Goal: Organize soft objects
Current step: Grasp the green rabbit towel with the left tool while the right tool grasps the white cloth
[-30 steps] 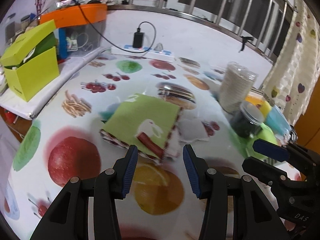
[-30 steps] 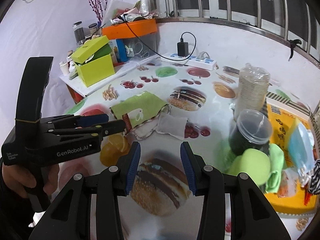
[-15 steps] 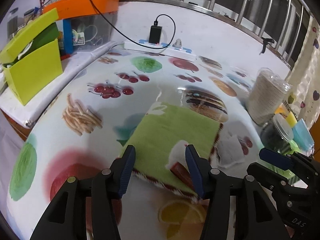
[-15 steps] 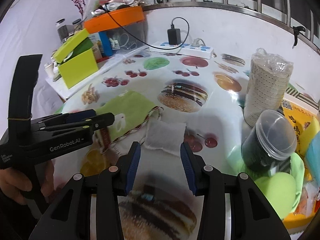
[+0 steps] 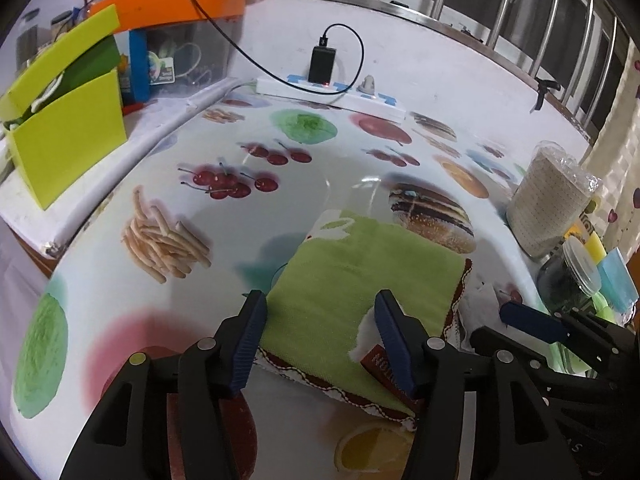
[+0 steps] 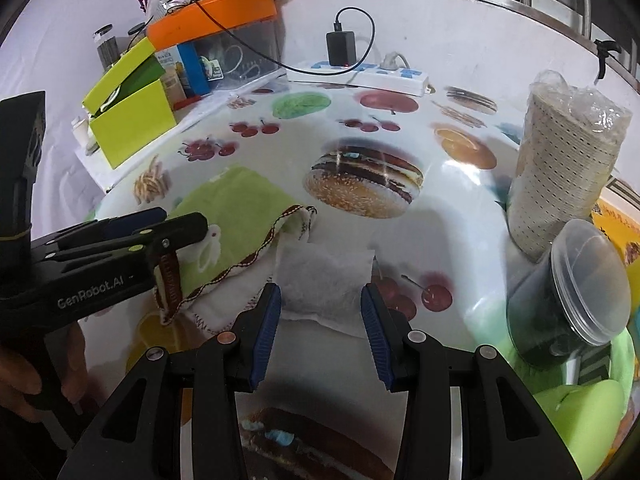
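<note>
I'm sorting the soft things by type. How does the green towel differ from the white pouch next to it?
The green towel is bright green with a red-and-white stitched edge and a rabbit picture; the white pouch is plain white. The towel is clearly larger than the pouch. The left tongs stand open over the towel, the right tongs open at the pouch. Both lie flat on the table.

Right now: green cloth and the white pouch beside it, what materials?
Green cloth: looks like terry or microfibre, matte, fuzzy nap, stitched red-white trim. White pouch: likely thin nonwoven fabric, like a sachet; fibrous, slightly translucent, crimped edges. Contents not visible.
</note>
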